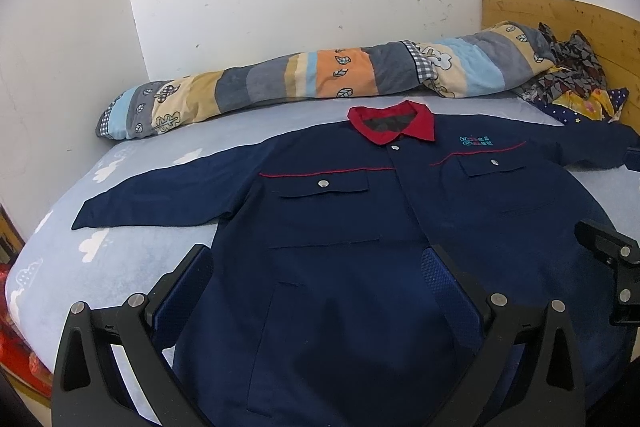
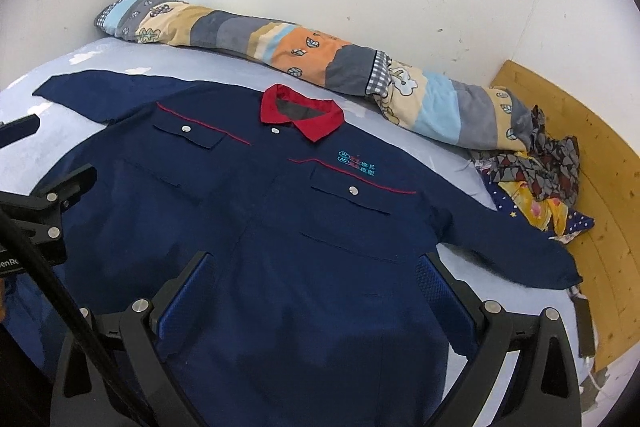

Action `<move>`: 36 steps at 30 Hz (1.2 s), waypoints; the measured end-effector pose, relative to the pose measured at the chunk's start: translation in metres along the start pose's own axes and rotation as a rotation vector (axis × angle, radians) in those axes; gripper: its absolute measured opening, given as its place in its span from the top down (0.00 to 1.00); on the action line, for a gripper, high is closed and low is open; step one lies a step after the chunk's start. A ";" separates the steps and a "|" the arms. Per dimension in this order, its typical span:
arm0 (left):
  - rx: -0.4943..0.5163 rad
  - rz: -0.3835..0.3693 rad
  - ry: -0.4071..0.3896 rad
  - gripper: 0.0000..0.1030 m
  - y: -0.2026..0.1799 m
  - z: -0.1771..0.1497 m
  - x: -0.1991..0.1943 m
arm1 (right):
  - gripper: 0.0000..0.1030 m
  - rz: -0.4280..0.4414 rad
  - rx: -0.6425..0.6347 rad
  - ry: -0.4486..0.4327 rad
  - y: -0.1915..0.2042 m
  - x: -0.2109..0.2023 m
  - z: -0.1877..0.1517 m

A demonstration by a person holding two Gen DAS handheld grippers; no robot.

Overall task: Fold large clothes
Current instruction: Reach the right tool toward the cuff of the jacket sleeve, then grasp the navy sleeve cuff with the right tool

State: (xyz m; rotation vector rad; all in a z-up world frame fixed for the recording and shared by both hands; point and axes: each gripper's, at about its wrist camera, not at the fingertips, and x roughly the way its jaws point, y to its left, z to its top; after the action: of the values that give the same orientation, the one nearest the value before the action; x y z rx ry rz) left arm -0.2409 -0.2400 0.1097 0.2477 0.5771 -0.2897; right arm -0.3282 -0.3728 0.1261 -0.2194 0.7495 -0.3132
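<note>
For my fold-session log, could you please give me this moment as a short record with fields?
garment: navy work jacket with red collar, spread flat, front up
sleeves: both stretched out sideways
surface: bed sheet, light blue with clouds
behind jacket: rolled patterned quilt along the wall
corner: heap of patterned clothes
left gripper: open above the hem, holding nothing
right gripper: open, holding nothing
fold: not yet begun

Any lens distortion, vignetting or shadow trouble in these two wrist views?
Left wrist view: strong fisheye bowing of the bed, dark corner vignette, jacket sharp and evenly lit. Right wrist view: same curvature, headboard bent, soft shadow on the jacket's lower front; embroidered logo too small to read.
</note>
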 end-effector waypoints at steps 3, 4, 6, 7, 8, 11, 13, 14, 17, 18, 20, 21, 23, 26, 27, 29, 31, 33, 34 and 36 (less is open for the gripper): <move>0.002 -0.001 0.000 0.00 0.000 0.000 0.000 | 0.01 0.000 0.002 0.001 0.001 0.000 0.000; 0.004 -0.002 0.001 0.00 0.000 0.000 0.000 | 0.01 0.008 0.012 0.004 -0.001 0.000 0.001; 0.004 -0.003 0.000 0.00 0.000 0.000 0.000 | 0.01 0.040 0.066 0.012 -0.012 0.001 0.002; 0.004 -0.005 0.000 0.00 0.000 0.000 0.000 | 0.01 0.073 0.118 0.019 -0.023 0.003 0.002; 0.004 -0.003 0.002 0.00 0.000 0.000 0.001 | 0.01 0.110 0.181 0.029 -0.035 0.005 0.001; 0.008 -0.005 0.008 0.00 -0.003 -0.001 0.000 | 0.01 0.173 0.363 0.068 -0.075 0.015 -0.008; 0.014 -0.009 0.009 0.00 -0.005 -0.001 0.001 | 0.01 0.182 0.447 0.097 -0.099 0.023 -0.016; 0.017 -0.011 0.010 0.00 -0.007 -0.001 0.001 | 0.01 0.192 0.493 0.103 -0.114 0.026 -0.020; 0.015 -0.033 0.018 0.00 -0.012 0.002 0.005 | 0.01 0.181 0.644 0.090 -0.170 0.030 -0.036; 0.012 -0.045 0.025 0.00 -0.014 0.004 0.009 | 0.01 0.168 0.690 0.081 -0.187 0.030 -0.041; 0.020 -0.059 0.030 0.00 -0.021 0.013 0.017 | 0.01 0.167 0.810 0.062 -0.231 0.036 -0.055; 0.025 -0.055 0.023 0.00 -0.023 0.016 0.019 | 0.01 0.169 0.870 0.054 -0.253 0.039 -0.063; 0.036 -0.047 0.003 0.00 -0.029 0.026 0.028 | 0.01 0.149 0.979 0.030 -0.298 0.049 -0.082; 0.030 -0.058 0.013 0.00 -0.039 0.036 0.041 | 0.04 0.093 1.100 0.022 -0.362 0.066 -0.116; 0.023 -0.072 0.021 0.00 -0.041 0.037 0.044 | 0.06 0.081 1.152 0.014 -0.381 0.071 -0.130; 0.017 -0.103 0.040 0.00 -0.046 0.037 0.047 | 0.15 0.059 1.221 -0.003 -0.414 0.078 -0.150; 0.028 -0.127 0.047 0.00 -0.051 0.035 0.047 | 0.17 0.065 1.285 -0.023 -0.438 0.084 -0.168; 0.054 -0.130 0.039 0.00 -0.055 0.033 0.044 | 0.23 0.077 1.355 -0.060 -0.458 0.092 -0.185; 0.071 -0.123 0.033 0.00 -0.056 0.031 0.043 | 0.27 0.077 1.388 -0.074 -0.469 0.097 -0.193; 0.092 -0.117 0.030 0.00 -0.057 0.030 0.044 | 0.38 0.083 1.422 -0.090 -0.480 0.104 -0.200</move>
State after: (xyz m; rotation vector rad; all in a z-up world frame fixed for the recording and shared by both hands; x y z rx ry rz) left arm -0.2100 -0.3112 0.1001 0.3081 0.6093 -0.4273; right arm -0.4918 -0.8739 0.0640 1.1288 0.3073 -0.6762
